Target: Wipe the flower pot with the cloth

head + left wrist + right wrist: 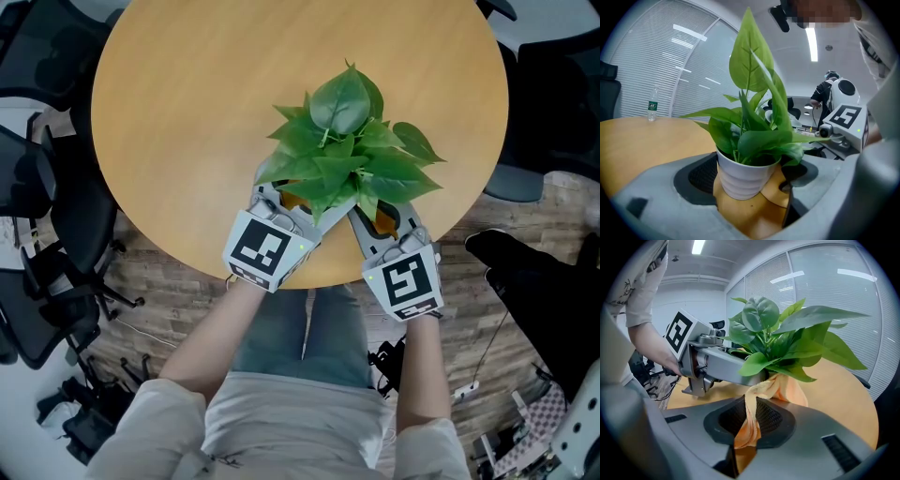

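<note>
bright, even indoor light from ceiling strips [812,44], which streak as glare on the glass wall [834,282]. the table [187,141] carries faint, soft shadows. both gripper views bulge and darken at the corners; the flower pot [740,176] is sharp, the cloth [749,426] slightly soft.

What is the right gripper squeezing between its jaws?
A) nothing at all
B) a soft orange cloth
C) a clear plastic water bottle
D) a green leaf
B: in the right gripper view, the right gripper has its jaws shut on the soft orange cloth, which stretches up towards the white ribbed flower pot under the green leaves.
</note>
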Available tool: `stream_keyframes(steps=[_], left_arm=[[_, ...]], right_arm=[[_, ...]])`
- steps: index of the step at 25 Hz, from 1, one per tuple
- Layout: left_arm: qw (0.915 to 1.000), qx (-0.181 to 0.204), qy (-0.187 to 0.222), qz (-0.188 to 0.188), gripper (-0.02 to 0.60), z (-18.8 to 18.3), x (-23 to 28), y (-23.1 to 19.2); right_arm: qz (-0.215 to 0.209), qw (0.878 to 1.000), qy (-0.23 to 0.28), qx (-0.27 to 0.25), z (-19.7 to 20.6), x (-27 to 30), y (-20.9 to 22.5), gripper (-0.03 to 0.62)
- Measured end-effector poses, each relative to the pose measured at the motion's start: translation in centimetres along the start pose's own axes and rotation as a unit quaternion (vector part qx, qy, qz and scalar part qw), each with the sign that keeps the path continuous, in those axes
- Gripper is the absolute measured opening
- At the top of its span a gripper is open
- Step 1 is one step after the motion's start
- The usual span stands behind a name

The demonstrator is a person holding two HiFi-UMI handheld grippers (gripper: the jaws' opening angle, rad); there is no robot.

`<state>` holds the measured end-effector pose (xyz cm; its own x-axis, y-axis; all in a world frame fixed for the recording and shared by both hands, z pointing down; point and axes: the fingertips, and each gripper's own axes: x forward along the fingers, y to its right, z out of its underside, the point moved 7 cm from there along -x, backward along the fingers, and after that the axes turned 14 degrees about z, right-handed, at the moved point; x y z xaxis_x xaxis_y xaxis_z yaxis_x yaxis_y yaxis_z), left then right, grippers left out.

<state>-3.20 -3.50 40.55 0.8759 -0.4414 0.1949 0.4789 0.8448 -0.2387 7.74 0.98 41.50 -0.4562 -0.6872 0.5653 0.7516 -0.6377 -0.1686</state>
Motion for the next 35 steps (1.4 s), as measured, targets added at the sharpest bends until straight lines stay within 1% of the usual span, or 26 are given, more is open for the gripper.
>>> stream_keyframes(steps=[8,17,24,29,32,35], left_arm=[[1.0000,0.002,-0.005,0.002,0.436,0.2,0.0,-0.1],[0.9996,0.021,-0.017,0.009,0.437,-0.1,-0.6,0.2],[0.9993,0.023,-0.028,0.012,0.437,-0.2,-1.7,0.4],[0.9990,0.015,-0.041,0.010,0.437,-0.4,-3.3,0.6],[0.9986,0.011,-0.051,0.011,0.436,-0.5,-4.4,0.9],[0.9980,0.003,-0.061,0.013,0.436,-0.7,-5.7,1.4]], right_arm=[[0.003,1.000,-0.002,0.006,0.2,0.1,0.2,0.044],[0.022,0.999,0.008,0.046,0.2,-1.0,1.1,0.044],[0.032,0.998,0.003,0.053,0.0,-2.2,2.1,0.044],[0.053,0.995,-0.018,0.082,0.5,-3.9,3.4,0.044],[0.066,0.992,-0.021,0.102,0.5,-5.1,4.3,0.044],[0.073,0.991,-0.023,0.108,0.2,-6.5,4.9,0.044]])
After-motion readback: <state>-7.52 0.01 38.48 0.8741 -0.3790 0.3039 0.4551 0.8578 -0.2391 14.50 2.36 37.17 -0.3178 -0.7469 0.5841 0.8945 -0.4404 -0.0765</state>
